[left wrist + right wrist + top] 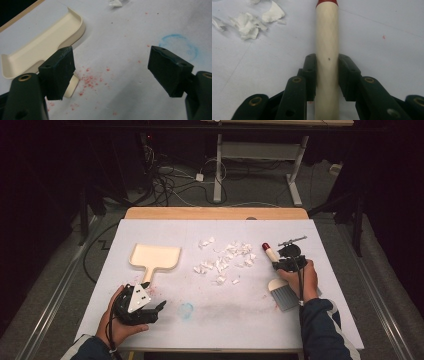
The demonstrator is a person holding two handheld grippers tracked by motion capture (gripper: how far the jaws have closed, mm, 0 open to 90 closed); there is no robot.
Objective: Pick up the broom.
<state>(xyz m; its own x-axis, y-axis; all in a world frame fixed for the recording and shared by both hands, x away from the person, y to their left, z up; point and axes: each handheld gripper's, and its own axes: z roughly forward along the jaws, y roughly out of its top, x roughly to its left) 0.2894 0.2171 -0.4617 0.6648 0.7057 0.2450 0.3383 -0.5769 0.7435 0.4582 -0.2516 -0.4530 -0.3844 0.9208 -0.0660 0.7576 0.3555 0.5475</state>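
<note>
Clamping on the cream handle of the brush (327, 50), the right claw (327, 75) is pressing its pads against both sides of that handle, whose red tip is pointing toward 12 o'clock in the right gripper view. In the high view the right claw (287, 262) is sitting at the 3 o'clock side of the table (210, 320), and the brush (272, 256) is lying flat beneath it, with its grey bristles (283, 296) spreading toward 6 o'clock by the person's wrist. Just off toward 9 o'clock from the handle, the torn white paper scraps (225, 260) are lying scattered across the table's middle, apart from the brush and with bare table between them. Farther out at 9 o'clock, the cream dustpan (154, 258) is resting flat with its handle pointing toward 6 o'clock. The left claw (157, 309) is hovering at 7 o'clock, its jaws standing wide apart with nothing between them; in the left gripper view the left claw (111, 72) is facing red crumbs (90, 80) and a faint blue ring (178, 45) on the table, with the dustpan (42, 47) at 10 o'clock beside one pad.
</note>
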